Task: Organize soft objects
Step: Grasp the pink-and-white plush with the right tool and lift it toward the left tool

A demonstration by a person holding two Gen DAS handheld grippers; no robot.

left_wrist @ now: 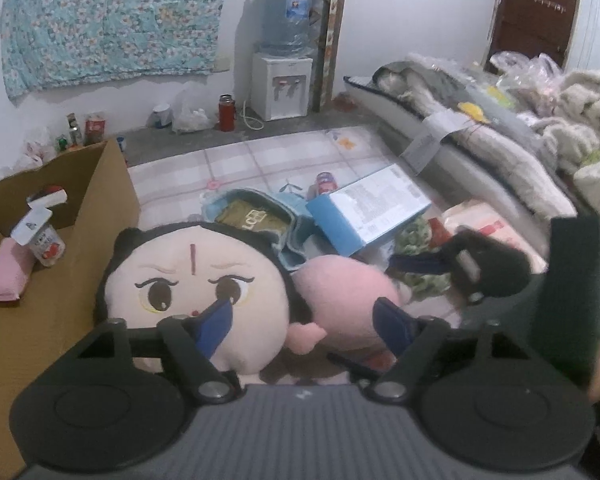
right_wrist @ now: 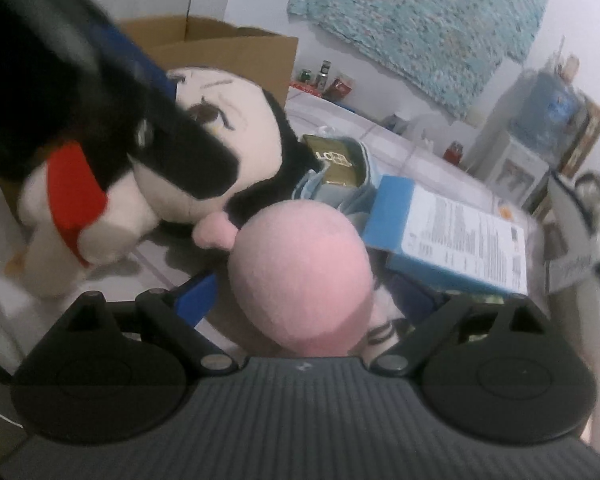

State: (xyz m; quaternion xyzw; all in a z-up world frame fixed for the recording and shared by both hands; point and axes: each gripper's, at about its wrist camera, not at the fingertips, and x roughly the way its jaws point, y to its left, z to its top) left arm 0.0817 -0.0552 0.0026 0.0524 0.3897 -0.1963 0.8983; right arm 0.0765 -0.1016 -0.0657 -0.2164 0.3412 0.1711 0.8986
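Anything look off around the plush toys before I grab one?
Yes: hard items sit among the soft ones. A blue carton lies tilted beside the pink plush, and a can stands inside the cardboard box. The big-headed doll looks undamaged.

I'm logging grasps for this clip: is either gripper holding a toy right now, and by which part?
Nothing is held. The left gripper is open around the doll. The right gripper straddles the pink plush, pads apart.
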